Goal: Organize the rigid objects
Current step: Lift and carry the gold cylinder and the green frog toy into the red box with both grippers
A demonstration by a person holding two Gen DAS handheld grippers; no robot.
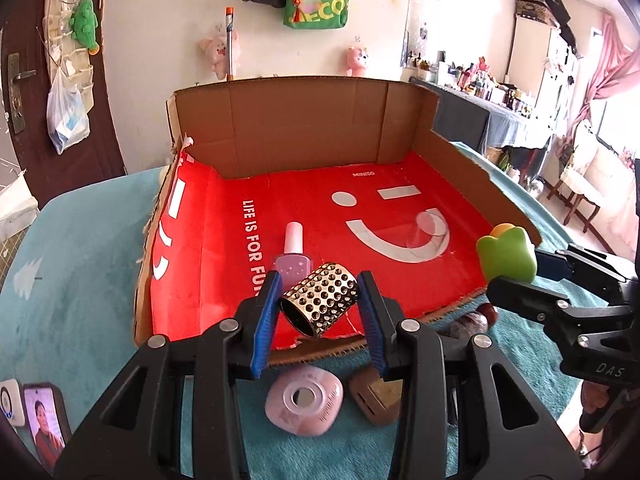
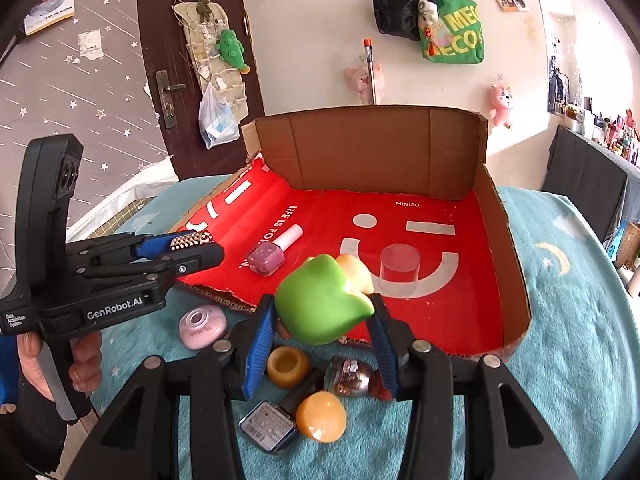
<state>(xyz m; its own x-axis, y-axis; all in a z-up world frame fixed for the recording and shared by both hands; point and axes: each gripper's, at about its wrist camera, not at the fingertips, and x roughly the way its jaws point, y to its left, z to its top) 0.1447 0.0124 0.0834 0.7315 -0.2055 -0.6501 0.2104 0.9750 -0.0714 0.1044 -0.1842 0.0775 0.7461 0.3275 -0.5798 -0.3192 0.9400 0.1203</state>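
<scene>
Over the red-floored box [image 1: 304, 128], where a pink polish bottle [image 1: 291, 258] lies, the left hand-held gripper [image 1: 320, 304] clamps a studded cylinder [image 1: 318, 300] and the right hand-held gripper [image 2: 322, 312] clamps a green toy [image 2: 316, 304].

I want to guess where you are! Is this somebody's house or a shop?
Most likely a home, probably a bedroom or living room. Plush toys and bags hang on the wall, a door holds a hanging organizer, and a teal blanket lies under the cardboard box.
</scene>
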